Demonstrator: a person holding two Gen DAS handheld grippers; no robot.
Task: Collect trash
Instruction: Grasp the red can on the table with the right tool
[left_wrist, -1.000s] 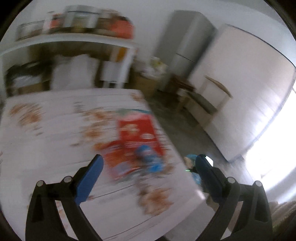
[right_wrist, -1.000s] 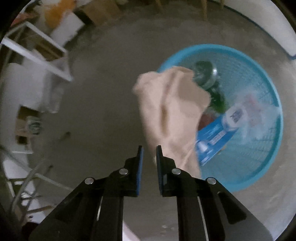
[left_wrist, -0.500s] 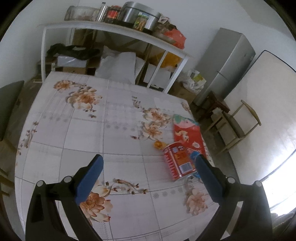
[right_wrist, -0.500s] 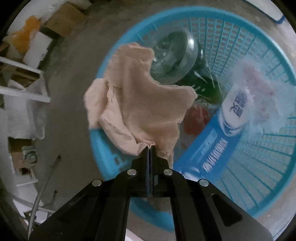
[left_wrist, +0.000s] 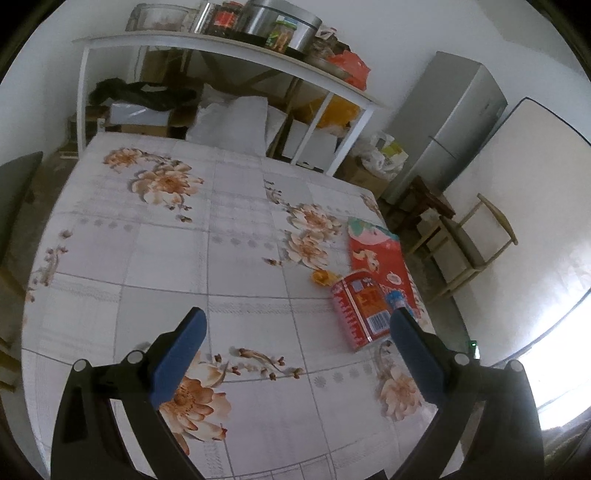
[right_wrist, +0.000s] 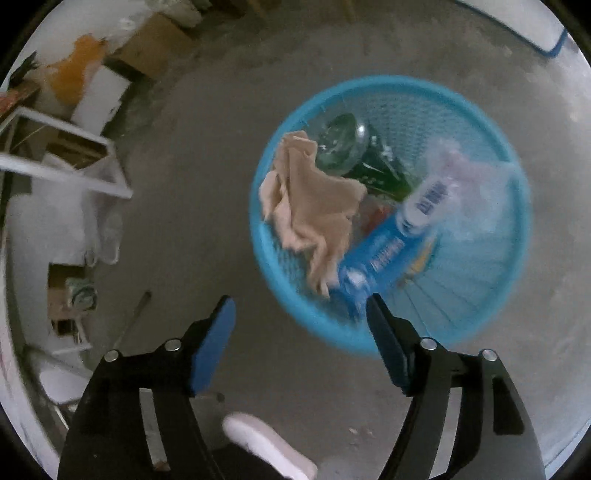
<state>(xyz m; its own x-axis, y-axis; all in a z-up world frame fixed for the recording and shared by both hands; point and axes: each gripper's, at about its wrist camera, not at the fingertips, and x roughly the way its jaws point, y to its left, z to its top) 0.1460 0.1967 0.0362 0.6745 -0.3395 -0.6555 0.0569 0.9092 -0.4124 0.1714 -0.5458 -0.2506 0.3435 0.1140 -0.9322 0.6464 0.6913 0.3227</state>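
In the right wrist view, my right gripper (right_wrist: 300, 316) is open and empty above the floor, just left of a blue basket (right_wrist: 491, 314). A beige cloth (right_wrist: 314, 210) lies in the basket's left side, with a glass jar (right_wrist: 341, 144), a blue packet (right_wrist: 384, 254) and a plastic bottle (right_wrist: 428, 203). In the left wrist view, my left gripper (left_wrist: 295, 328) is open and empty above a floral-cloth table (left_wrist: 147, 258). A red can (left_wrist: 360, 310) lies on its side near the table's right edge, beside a red packet (left_wrist: 376, 251) and an orange scrap (left_wrist: 321, 277).
A white shelf unit (left_wrist: 221, 51) with jars and boxes stands behind the table. A grey fridge (left_wrist: 447, 125) and a wooden chair (left_wrist: 472, 240) stand at the right. In the right wrist view a white shoe (right_wrist: 269, 446) shows below, and boxes (right_wrist: 66, 291) sit at the left.
My right gripper has opened and let go of the beige cloth, which has dropped into the basket. My left gripper has stayed open and has swung to face the table.
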